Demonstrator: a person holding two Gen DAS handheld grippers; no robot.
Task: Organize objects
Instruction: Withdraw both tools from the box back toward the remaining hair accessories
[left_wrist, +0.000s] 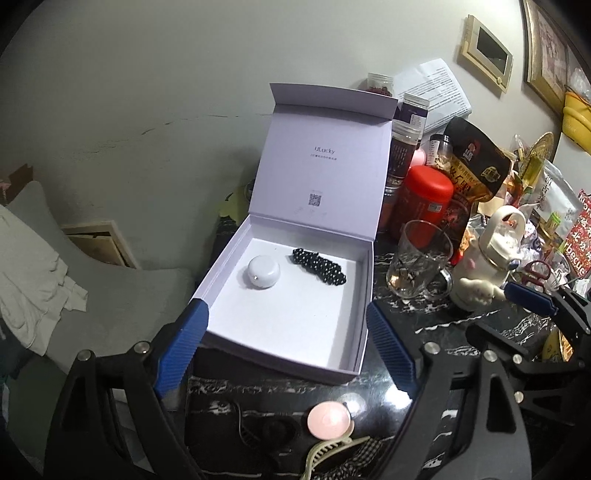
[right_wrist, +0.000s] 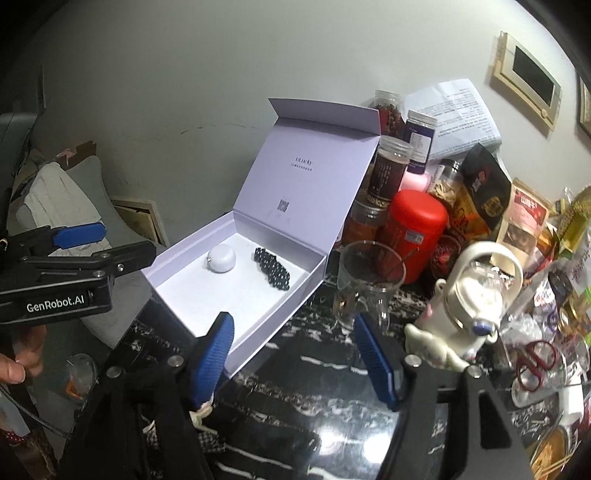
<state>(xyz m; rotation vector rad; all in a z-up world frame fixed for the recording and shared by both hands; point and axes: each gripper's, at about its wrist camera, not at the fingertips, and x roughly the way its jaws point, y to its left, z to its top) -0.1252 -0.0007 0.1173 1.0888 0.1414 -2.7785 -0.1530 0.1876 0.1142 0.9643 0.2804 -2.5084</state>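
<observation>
Cardboard box (left_wrist: 295, 325) ahead of both spread, empty grippers (left_wrist: 291, 347) (right_wrist: 295, 354); nearby glass (right_wrist: 365, 284) risks tipping.

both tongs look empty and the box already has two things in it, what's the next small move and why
Probably lower the left tongs toward the pink round item lying on the dark tabletop just in front of the white box. Both tongs stand open with nothing between them, and the box, lid up, holds only the white round case and the black beaded piece, leaving bare floor for more.
</observation>
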